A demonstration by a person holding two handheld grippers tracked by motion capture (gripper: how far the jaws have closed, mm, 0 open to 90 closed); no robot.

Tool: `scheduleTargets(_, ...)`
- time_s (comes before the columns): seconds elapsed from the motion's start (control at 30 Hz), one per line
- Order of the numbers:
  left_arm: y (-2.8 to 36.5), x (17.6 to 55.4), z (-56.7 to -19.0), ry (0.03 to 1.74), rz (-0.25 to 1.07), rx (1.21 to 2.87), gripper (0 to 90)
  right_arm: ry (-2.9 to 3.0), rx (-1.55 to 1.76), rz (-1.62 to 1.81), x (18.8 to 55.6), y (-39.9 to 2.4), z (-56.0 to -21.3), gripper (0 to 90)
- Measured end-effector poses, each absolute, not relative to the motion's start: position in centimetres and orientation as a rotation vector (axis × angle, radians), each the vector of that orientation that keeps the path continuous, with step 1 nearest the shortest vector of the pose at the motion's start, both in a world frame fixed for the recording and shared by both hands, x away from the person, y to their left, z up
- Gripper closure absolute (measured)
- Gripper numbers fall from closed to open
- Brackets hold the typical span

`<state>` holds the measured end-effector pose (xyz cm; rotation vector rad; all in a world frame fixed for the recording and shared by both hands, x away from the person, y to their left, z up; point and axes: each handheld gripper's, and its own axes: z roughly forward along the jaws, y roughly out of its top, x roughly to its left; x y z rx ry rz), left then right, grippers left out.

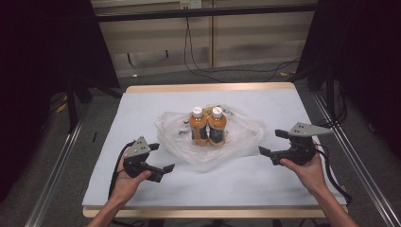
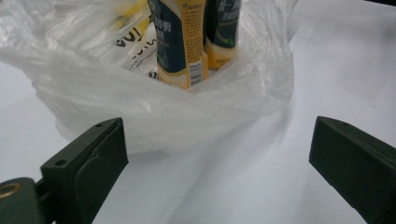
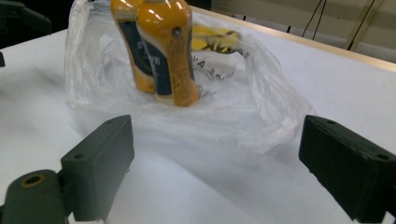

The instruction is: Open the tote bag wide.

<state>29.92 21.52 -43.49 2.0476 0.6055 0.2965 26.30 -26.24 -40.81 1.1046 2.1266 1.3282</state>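
Note:
Two orange drink bottles (image 1: 208, 125) with white caps stand upright side by side inside a clear plastic bag (image 1: 236, 142) that lies spread open at the table's middle. The same bottles (image 2: 187, 37) and bag (image 2: 140, 107) lie ahead of the left gripper's jaws. My left gripper (image 1: 163, 158) is open, in a hand left of the bag, with nothing between its jaws. My right gripper (image 1: 272, 144) is open to the right of the bag, also with nothing in it. From its side the bottles (image 3: 163, 51) stand within the crumpled bag (image 3: 261, 107).
The table (image 1: 142, 109) is covered by a white cloth with a wooden rim showing at the far edge. Cables run across the floor behind it. Dark stands flank both sides.

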Motion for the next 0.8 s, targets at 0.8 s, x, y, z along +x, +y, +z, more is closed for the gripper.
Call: scheduleTargets(0.8,27.8,25.8,-45.7,0.820,0.349,1.995,3.3,1.953,1.322,1.250,17.9,-30.2,-44.6,10.4)
